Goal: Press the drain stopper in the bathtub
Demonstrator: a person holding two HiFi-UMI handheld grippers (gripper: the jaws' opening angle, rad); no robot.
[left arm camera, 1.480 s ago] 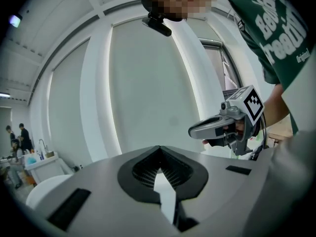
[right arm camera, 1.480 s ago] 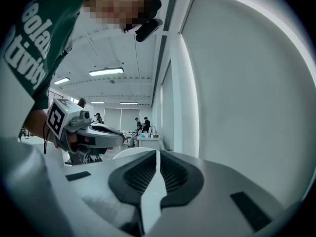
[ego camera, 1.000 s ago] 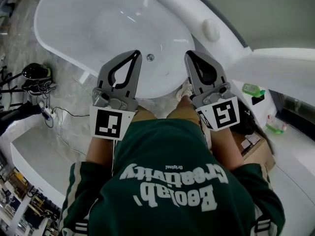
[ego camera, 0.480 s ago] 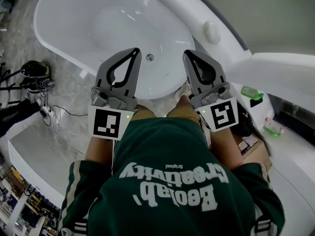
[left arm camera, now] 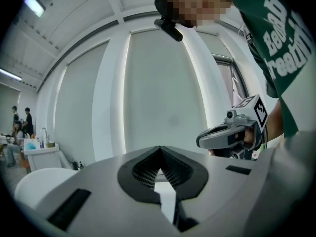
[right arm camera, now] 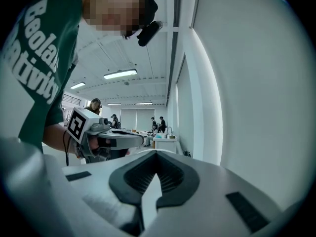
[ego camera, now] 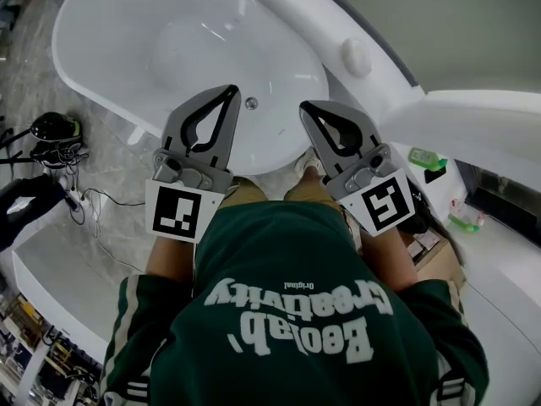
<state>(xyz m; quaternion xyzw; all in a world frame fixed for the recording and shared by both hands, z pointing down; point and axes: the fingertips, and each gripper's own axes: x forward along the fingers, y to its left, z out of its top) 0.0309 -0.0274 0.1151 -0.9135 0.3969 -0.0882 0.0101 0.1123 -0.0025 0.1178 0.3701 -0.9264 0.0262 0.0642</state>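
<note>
Left claw (ego camera: 228,91): shut, empty, held above the tub (ego camera: 118,41). Right claw (ego camera: 306,106): likewise. Stopper (ego camera: 251,103): on tub floor, seen between my tips. I judged one closed tip should descend squarely onto it, pressing straight down.

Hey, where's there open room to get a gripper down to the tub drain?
The bathtub basin is bare all round the drain stopper, which shows between the left gripper and right gripper. Crowded spots: the cables on the floor at left, the green bottle and cardboard box at right.
</note>
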